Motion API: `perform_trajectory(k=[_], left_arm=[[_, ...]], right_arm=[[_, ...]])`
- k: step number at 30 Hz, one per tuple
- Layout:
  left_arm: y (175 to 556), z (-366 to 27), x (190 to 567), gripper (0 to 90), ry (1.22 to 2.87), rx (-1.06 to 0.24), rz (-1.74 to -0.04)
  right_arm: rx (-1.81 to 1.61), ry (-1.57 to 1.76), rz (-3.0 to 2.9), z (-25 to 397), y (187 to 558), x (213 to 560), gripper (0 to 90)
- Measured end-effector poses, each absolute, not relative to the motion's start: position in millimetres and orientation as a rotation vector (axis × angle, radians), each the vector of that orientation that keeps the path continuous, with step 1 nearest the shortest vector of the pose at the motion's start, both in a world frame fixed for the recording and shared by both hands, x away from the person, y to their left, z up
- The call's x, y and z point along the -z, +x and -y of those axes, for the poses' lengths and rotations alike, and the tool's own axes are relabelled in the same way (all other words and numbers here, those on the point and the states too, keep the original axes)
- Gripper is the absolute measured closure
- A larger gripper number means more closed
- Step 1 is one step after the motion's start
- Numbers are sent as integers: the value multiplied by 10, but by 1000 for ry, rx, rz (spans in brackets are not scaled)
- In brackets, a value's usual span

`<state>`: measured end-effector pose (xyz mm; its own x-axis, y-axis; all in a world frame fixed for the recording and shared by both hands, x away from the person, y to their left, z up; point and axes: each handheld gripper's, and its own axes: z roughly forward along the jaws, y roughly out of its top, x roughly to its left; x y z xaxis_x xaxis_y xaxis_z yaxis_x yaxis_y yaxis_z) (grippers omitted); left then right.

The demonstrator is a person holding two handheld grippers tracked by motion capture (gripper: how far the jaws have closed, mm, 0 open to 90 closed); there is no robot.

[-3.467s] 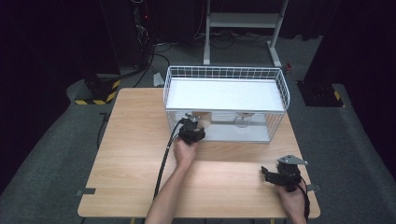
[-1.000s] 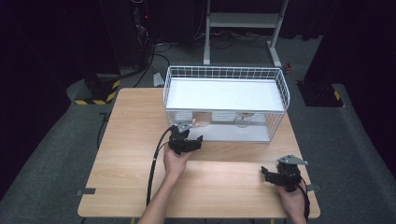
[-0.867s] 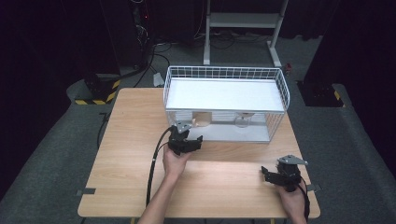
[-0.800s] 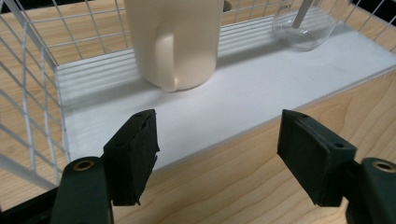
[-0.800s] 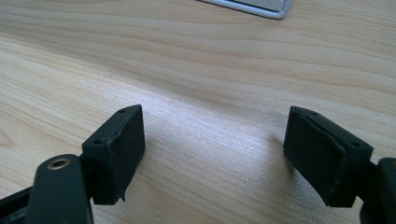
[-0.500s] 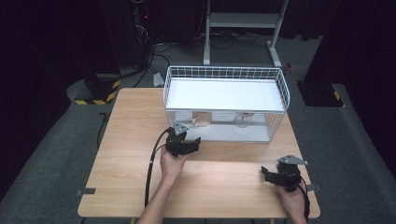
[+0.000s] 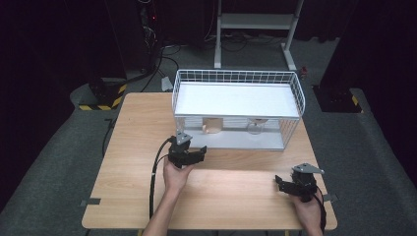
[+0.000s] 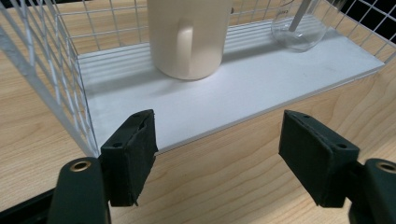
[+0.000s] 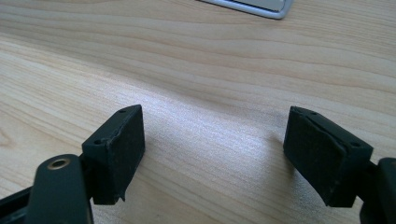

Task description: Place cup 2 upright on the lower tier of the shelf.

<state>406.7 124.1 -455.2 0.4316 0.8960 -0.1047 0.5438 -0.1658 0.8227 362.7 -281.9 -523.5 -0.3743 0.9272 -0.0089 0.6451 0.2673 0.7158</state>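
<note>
The right gripper is resting low at the near right corner of the desk, in the person's right hand; in the right gripper view its fingers are standing wide apart over bare wood and are holding nothing; farther in, the left gripper is hovering near the middle of the desk, just in front of the white wire basket, held by the left hand; its fingers are also standing wide and are gripping nothing; they are pointing at the open front of the basket's lower shelf; on this shelf the cream mug is standing upright toward the left side, straight ahead of the left gripper and apart from it; a clear glass is standing farther right on the same shelf, well apart from the mug; behind the desk a white metal stand is standing on the grey floor
</note>
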Motion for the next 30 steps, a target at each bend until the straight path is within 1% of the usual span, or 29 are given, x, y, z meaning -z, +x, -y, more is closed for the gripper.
perform_trajectory(k=[30], left_arm=[[3853,-1350,4451,268,1814,-519,-1223]], right_arm=[[-884,1421,-2115,2819,3627,5235,205]])
